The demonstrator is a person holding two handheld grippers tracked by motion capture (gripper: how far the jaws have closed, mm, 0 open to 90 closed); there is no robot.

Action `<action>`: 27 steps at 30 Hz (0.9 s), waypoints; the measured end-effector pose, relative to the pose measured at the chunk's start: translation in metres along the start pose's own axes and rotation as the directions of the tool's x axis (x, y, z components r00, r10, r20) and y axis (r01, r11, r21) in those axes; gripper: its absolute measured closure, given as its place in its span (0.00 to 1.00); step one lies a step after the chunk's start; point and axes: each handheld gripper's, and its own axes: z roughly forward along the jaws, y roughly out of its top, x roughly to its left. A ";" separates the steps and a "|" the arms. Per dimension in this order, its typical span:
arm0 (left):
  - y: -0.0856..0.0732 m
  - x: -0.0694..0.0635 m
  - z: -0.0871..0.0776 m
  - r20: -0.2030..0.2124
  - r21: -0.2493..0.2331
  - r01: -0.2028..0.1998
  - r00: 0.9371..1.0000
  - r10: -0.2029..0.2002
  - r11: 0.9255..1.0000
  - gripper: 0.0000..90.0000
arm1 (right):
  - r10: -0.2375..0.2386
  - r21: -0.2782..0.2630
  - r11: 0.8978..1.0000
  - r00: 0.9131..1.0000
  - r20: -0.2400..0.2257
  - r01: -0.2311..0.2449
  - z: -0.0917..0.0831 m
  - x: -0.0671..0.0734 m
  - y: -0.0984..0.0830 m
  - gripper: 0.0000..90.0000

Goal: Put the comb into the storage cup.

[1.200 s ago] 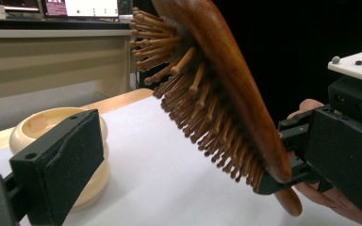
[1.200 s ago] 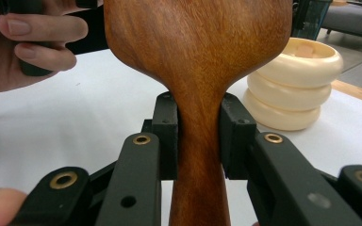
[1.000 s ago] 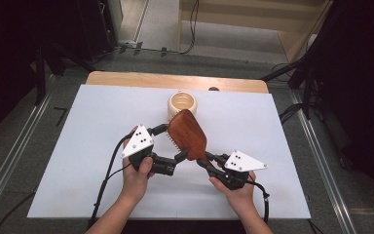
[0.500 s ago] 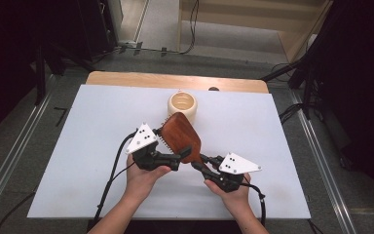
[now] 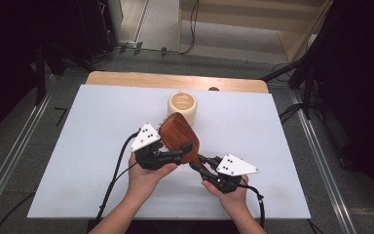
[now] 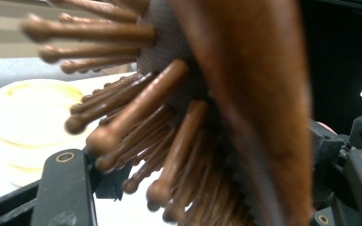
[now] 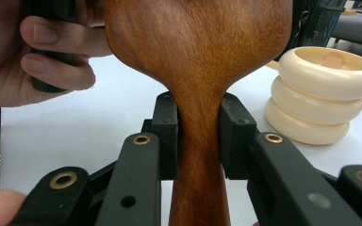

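A brown wooden hairbrush (image 5: pixel 177 134) hangs above the white mat with its back turned up and to the right. My right gripper (image 5: pixel 198 164) is shut on its handle (image 7: pixel 199 141), a pad on each side of the neck. My left gripper (image 5: pixel 183 149) comes in from the left. Its jaws have just been closing, with the brush head between them. One jaw lies across the smooth back, the other against the bristles (image 6: pixel 136 113). A person's hand holds each gripper.
A cream ribbed cup (image 5: pixel 182 105) stands just behind the brush, also near in the right gripper view (image 7: pixel 323 94). The white mat (image 5: pixel 78 146) covers a wooden table (image 5: pixel 126 78). Cables trail from both grippers toward the front edge.
The left gripper's jaws have closed in on the brush head. The brush and both hands have shifted slightly toward the front edge of the mat.
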 end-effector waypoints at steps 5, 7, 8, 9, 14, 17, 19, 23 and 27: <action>0.000 0.002 0.002 0.004 0.017 0.020 1.000 -0.020 1.000 0.34 | 0.000 -0.001 1.000 1.000 0.012 0.000 0.001 0.001 -0.001 0.78; 0.000 0.002 0.003 0.005 0.024 0.019 1.000 -0.019 1.000 0.34 | 0.005 -0.001 1.000 1.000 0.010 -0.005 0.002 0.001 -0.001 0.78; -0.001 0.002 0.004 0.011 0.029 0.019 1.000 -0.020 0.999 0.35 | 0.005 -0.002 1.000 1.000 0.008 -0.004 0.002 0.002 -0.001 0.78; -0.001 0.002 0.004 0.010 0.031 0.022 1.000 -0.022 0.999 0.36 | -0.003 -0.003 1.000 1.000 0.004 0.003 0.003 0.003 -0.001 0.78; -0.001 0.004 0.006 0.024 0.047 0.048 0.999 -0.049 0.998 0.40 | -0.003 0.001 1.000 1.000 0.015 0.003 0.005 0.003 -0.002 0.78; -0.001 0.005 0.006 0.043 0.056 0.054 0.997 -0.056 0.997 0.44 | 0.001 0.004 1.000 1.000 0.019 -0.001 0.005 0.003 -0.003 0.78; -0.001 0.004 0.007 0.056 0.057 0.056 0.997 -0.060 0.997 0.47 | 0.002 0.004 1.000 1.000 0.018 -0.002 0.006 0.003 -0.004 0.78; -0.001 0.005 0.007 0.094 0.062 0.068 0.993 -0.073 0.996 0.53 | 0.001 0.003 1.000 1.000 0.021 -0.001 0.006 0.002 -0.005 0.78; -0.002 0.006 0.006 0.130 0.057 0.063 0.989 -0.070 0.996 0.58 | 0.001 0.002 1.000 1.000 0.022 -0.001 0.007 0.003 -0.005 0.78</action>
